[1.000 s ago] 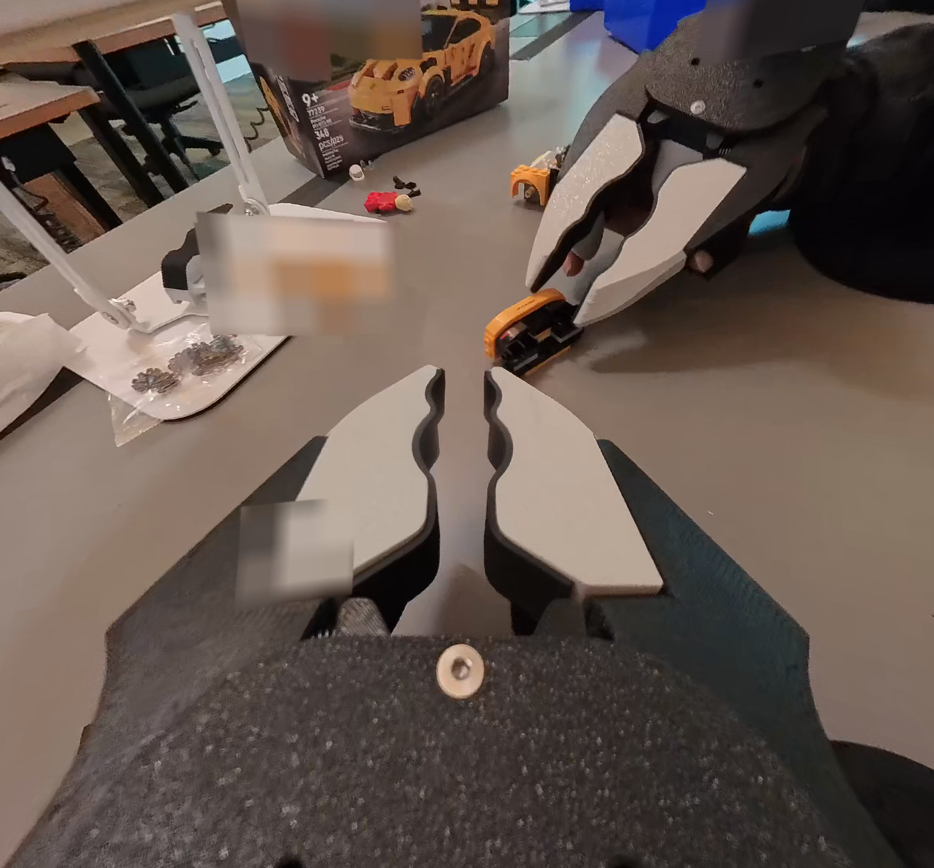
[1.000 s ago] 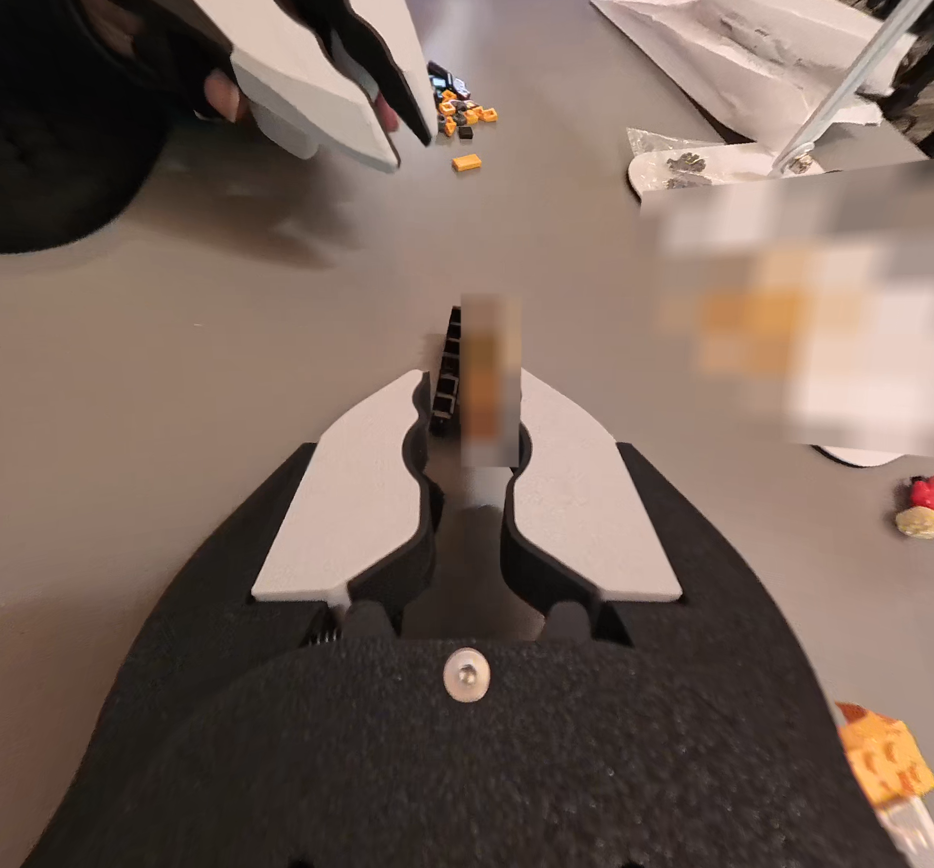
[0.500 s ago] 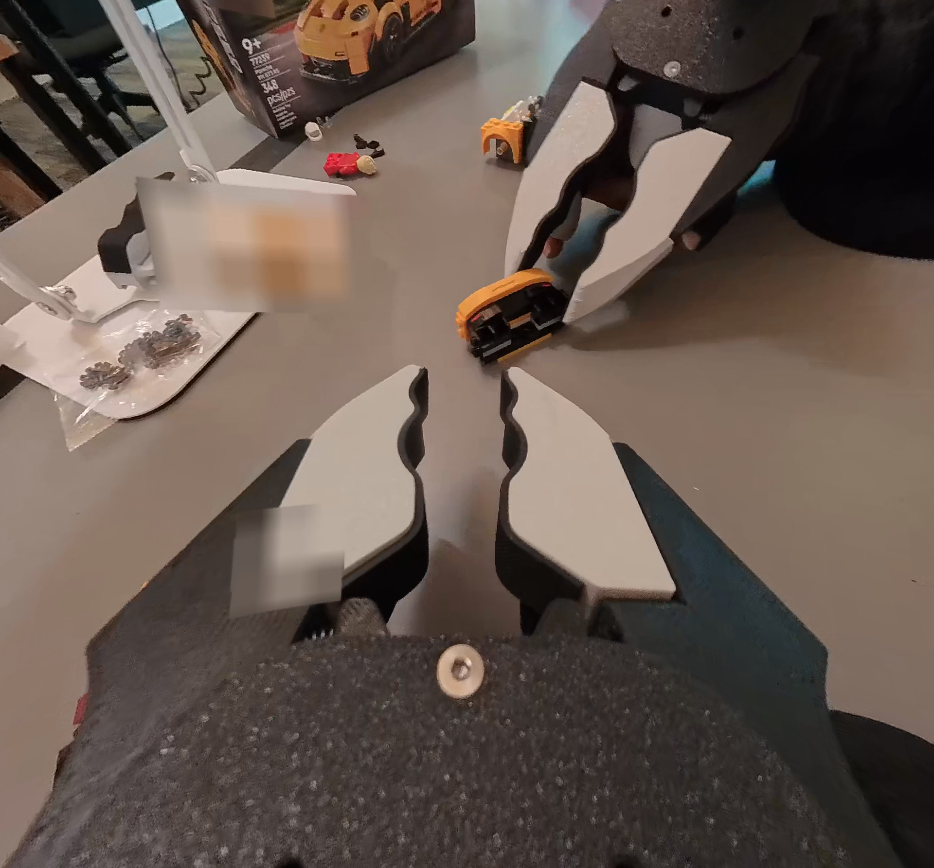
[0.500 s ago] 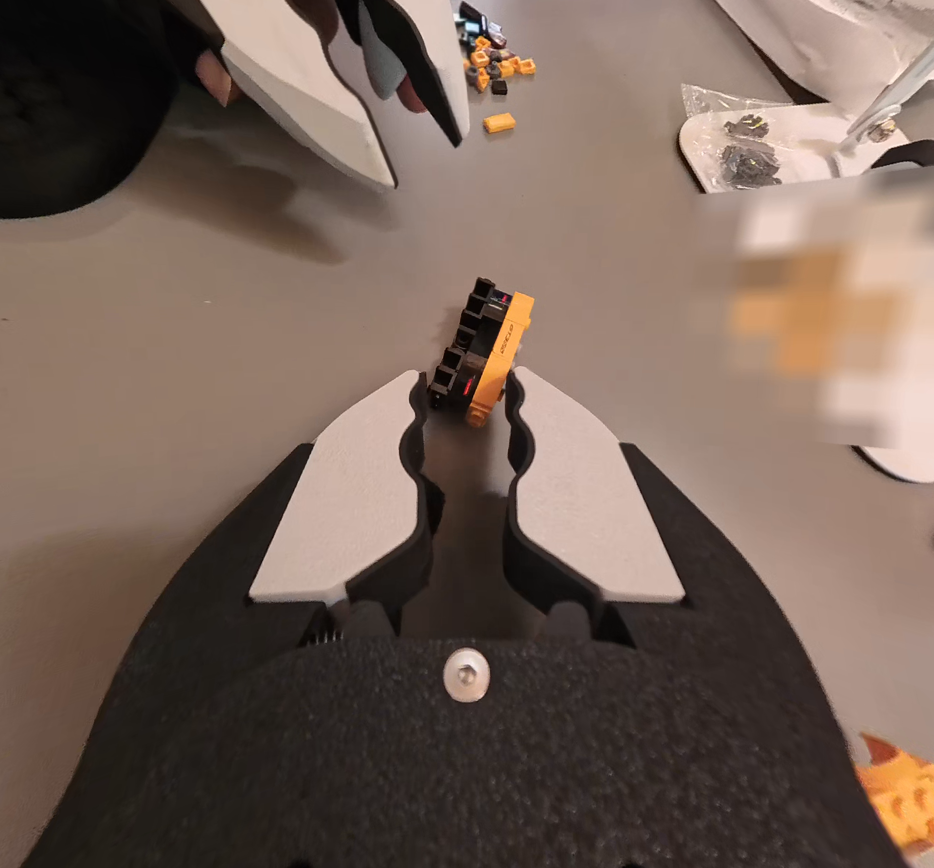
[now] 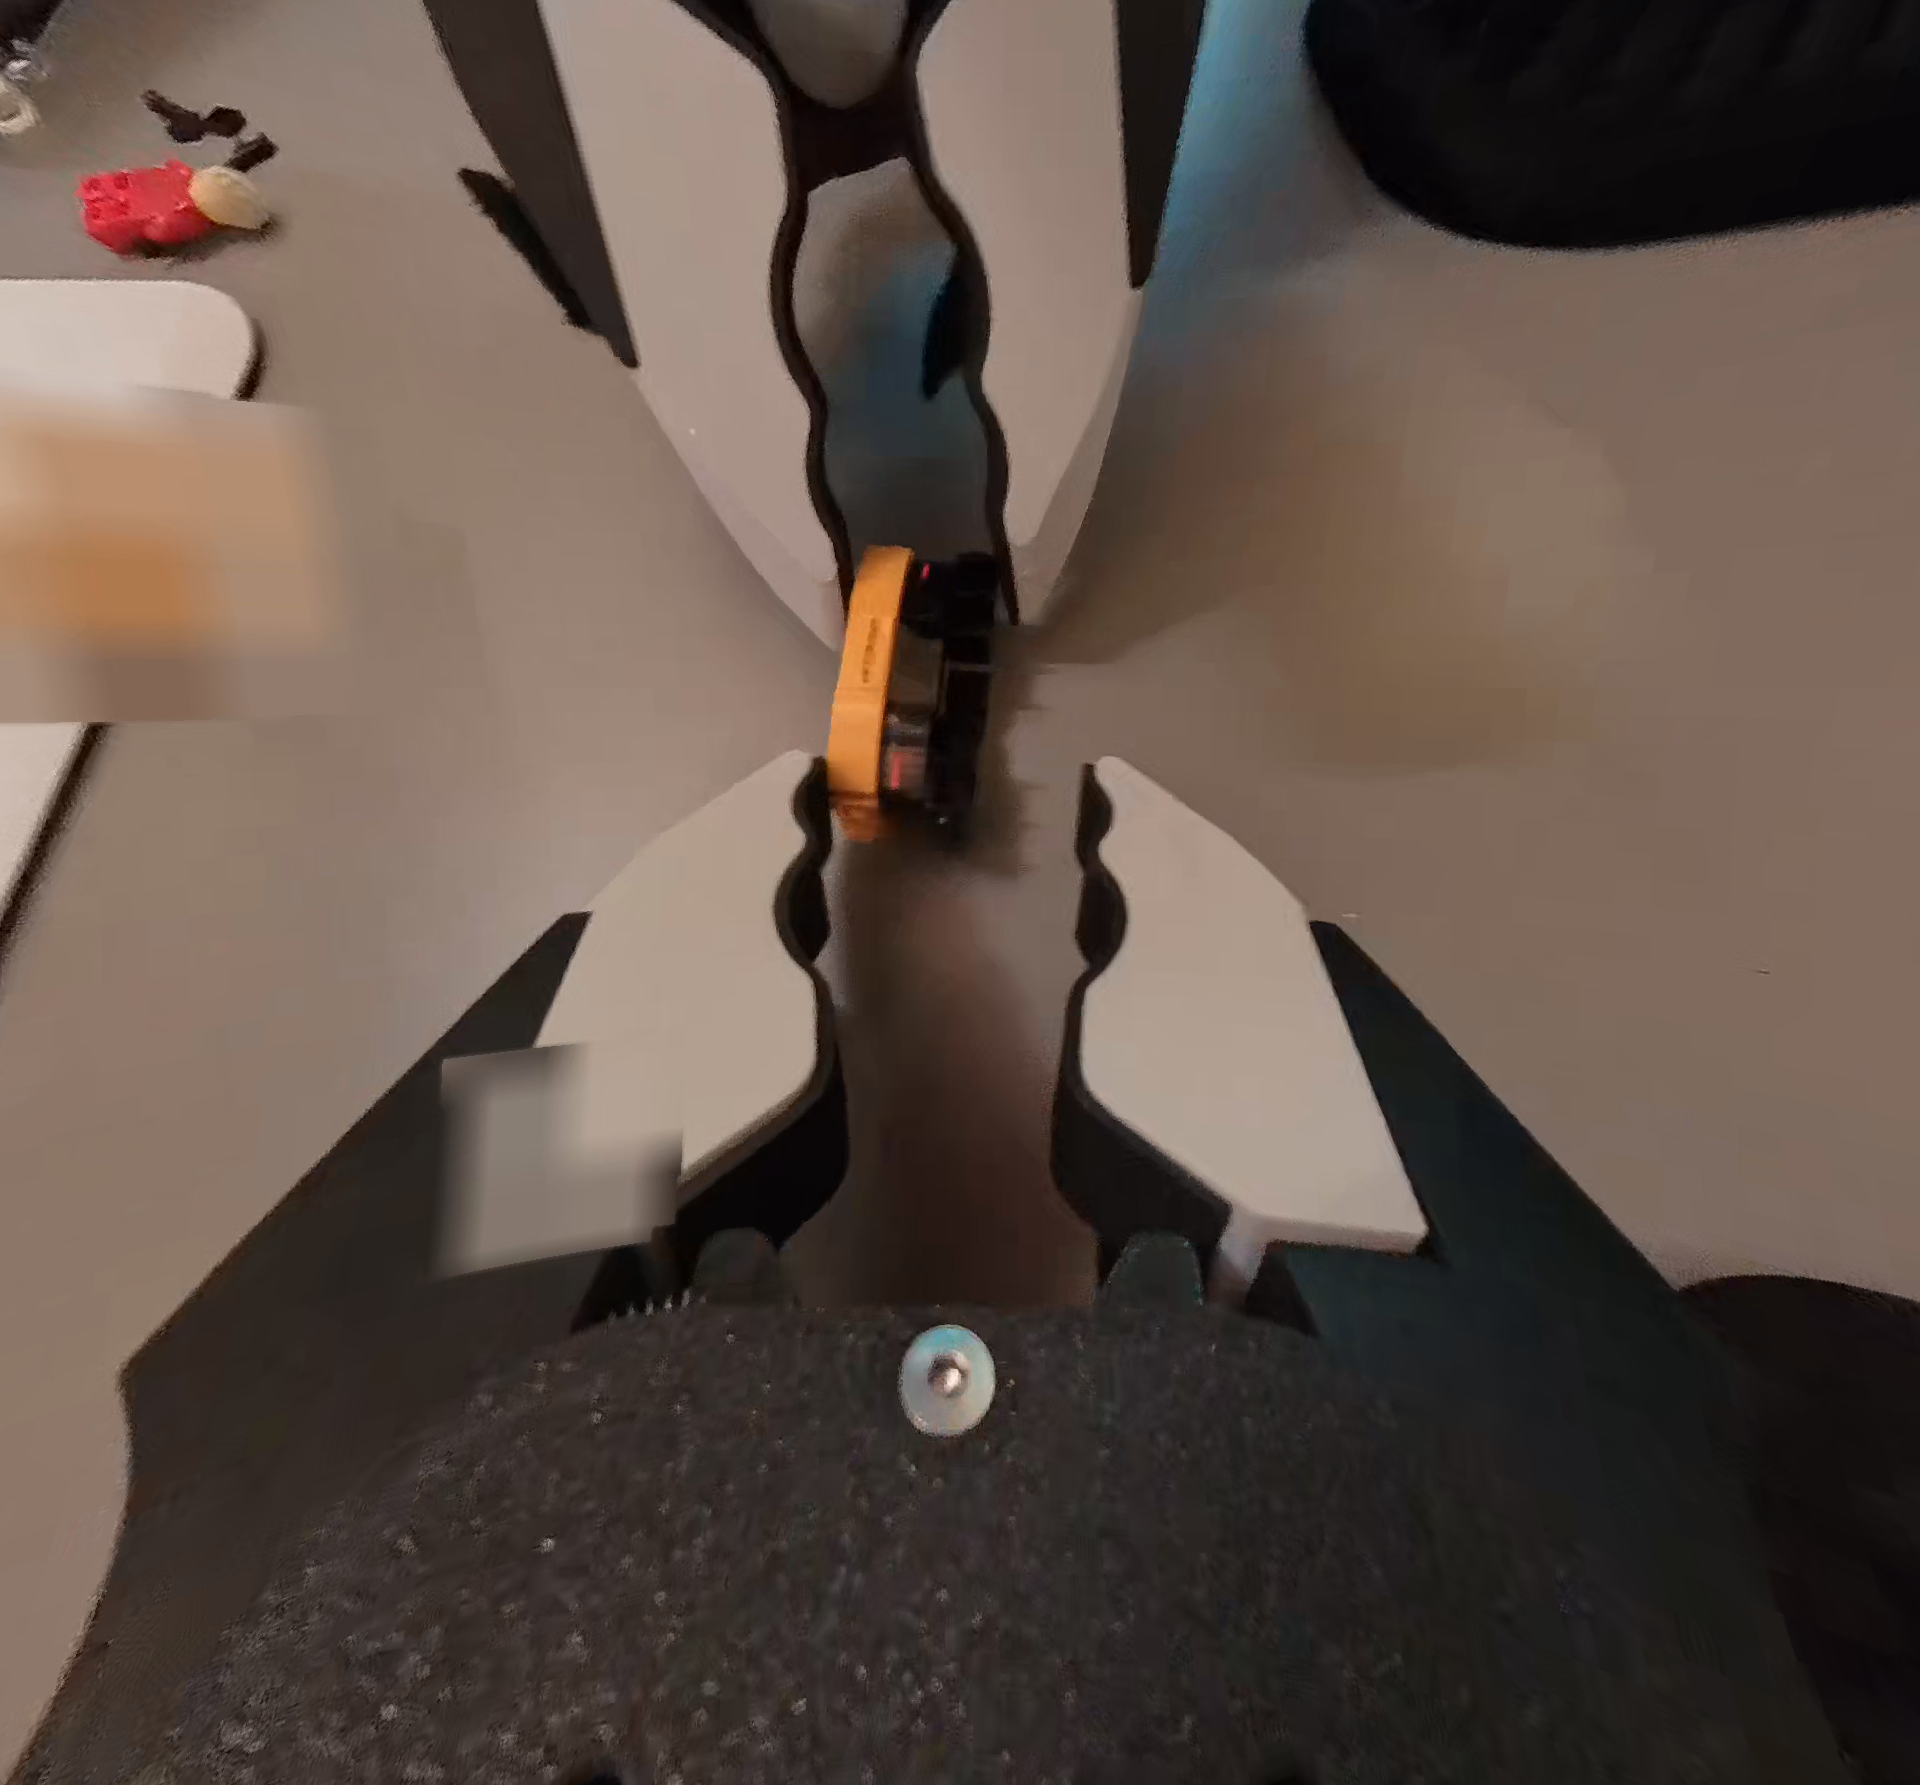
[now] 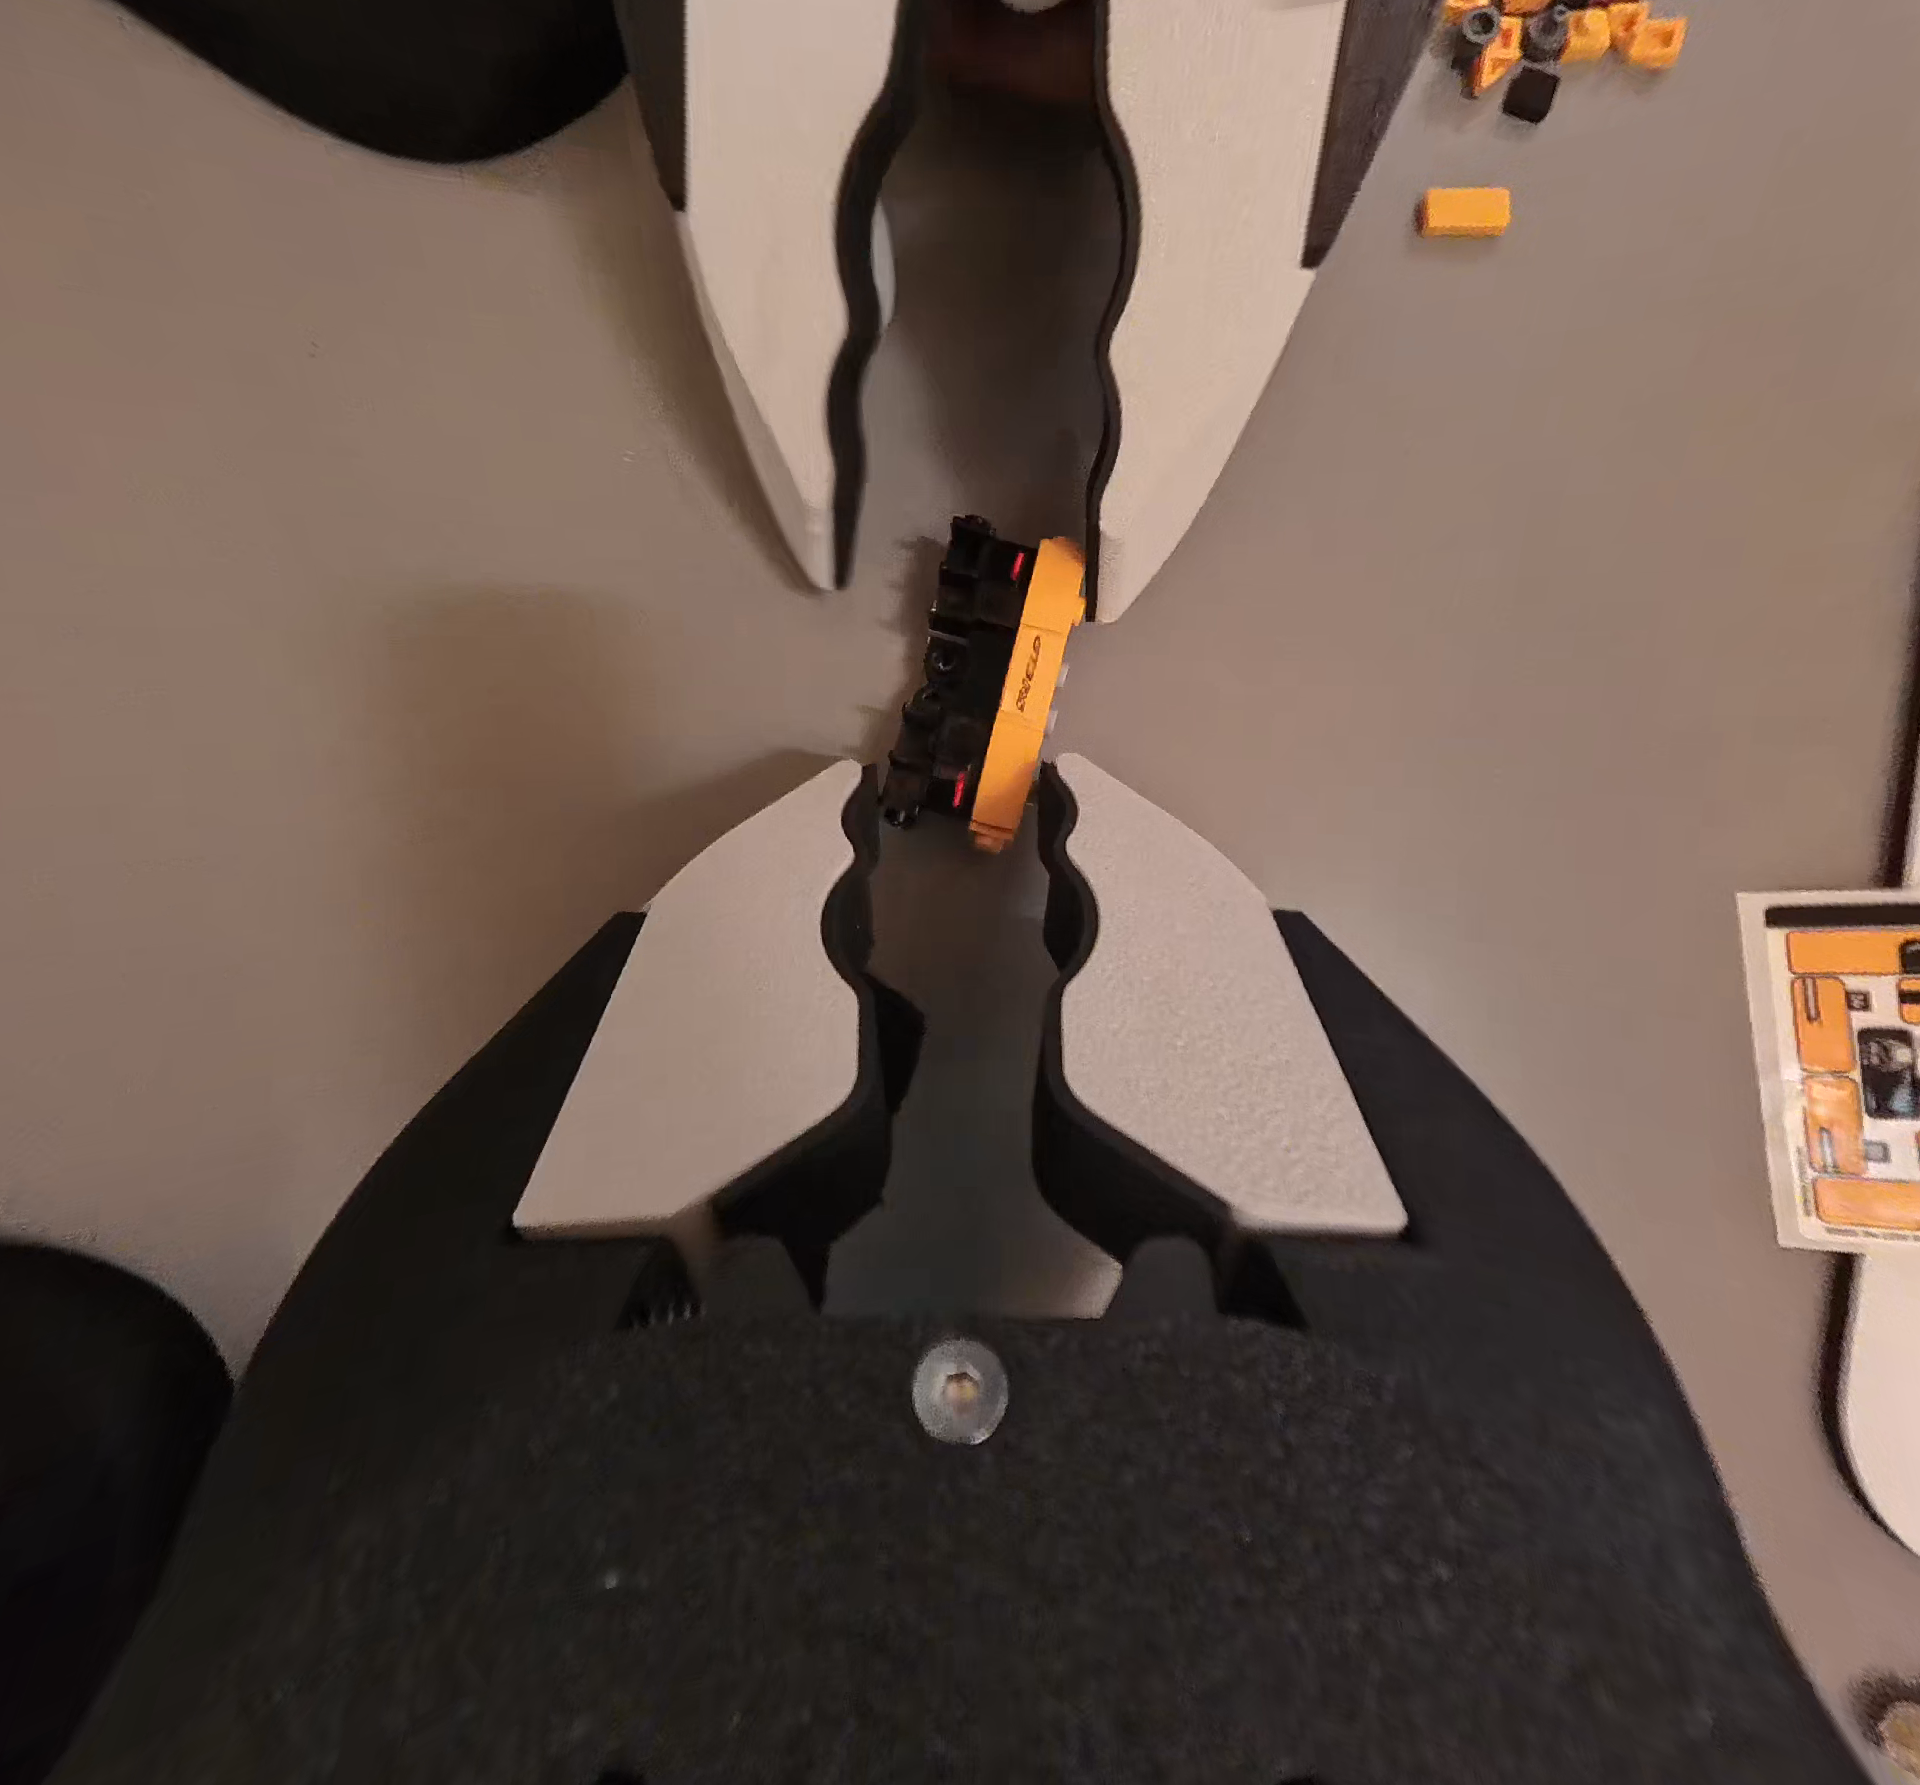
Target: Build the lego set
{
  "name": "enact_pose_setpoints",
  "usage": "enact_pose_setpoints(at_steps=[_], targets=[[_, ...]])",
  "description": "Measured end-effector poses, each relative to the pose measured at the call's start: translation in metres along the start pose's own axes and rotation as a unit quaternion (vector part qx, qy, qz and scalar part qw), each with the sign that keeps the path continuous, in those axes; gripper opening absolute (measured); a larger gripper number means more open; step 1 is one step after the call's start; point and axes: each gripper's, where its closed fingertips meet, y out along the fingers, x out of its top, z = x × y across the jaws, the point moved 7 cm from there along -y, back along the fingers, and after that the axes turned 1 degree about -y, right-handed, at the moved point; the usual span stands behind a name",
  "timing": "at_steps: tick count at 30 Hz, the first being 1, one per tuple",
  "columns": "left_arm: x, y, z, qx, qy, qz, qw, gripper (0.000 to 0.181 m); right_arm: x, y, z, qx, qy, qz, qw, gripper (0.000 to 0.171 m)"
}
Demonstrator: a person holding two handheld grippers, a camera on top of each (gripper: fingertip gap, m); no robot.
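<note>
Two tools face each other tip to tip over one small orange-and-black lego sub-assembly [image 5: 902,696] lying on the grey worktop [image 5: 1455,696]. The left tool [image 5: 948,779] has its grey fingers spread, with one fingertip touching the orange side of the assembly and the other standing clear of it. The right tool [image 6: 951,779] is spread too, bracketing the near end of the same piece [image 6: 982,686] without pinching it; its tips sit just beside both faces.

Half a second ago the two tools were well apart and angled; now they are drawn in head-on, both tilted steeply down at the worktop, and the left tool's fingers have widened. The assembly has turned to lie lengthwise between them.

Out from there, the right wrist view shows one loose orange brick [image 6: 1463,211] alone, one small heap of orange, black and dark-red pieces [image 6: 1558,0] beyond it, and one printed sticker sheet [image 6: 1839,1070] at the frame's right. The left wrist view shows one red-and-cream minifigure part [image 5: 166,200] and a few tiny black bits [image 5: 203,125] nearby. The worktop is smooth, matte grey; the room is out of sight.
</note>
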Motion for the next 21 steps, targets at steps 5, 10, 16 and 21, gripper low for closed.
enact_pose_setpoints(at_steps=[5, 10, 16, 21], targets=[[-0.004, -0.002, 0.004, 0.038, -0.006, 0.006, 0.999, 0.027, -0.005, 0.003, -0.001, -0.061, 0.05, -0.006, 0.997, 0.03], [-0.004, -0.004, 0.013, 0.077, -0.026, 0.007, 0.997, 0.026, 0.0, -0.029, -0.006, -0.182, 0.079, -0.088, 0.976, 0.036], [0.007, -0.02, 0.017, 0.08, -0.022, -0.056, 0.995, 0.048, 0.005, -0.095, -0.032, -0.349, 0.116, -0.173, 0.914, 0.041], [0.044, -0.074, 0.042, 0.181, -0.035, -0.18, 0.966, 0.042, 0.003, -0.163, -0.065, -0.499, 0.147, -0.223, 0.825, 0.041]])
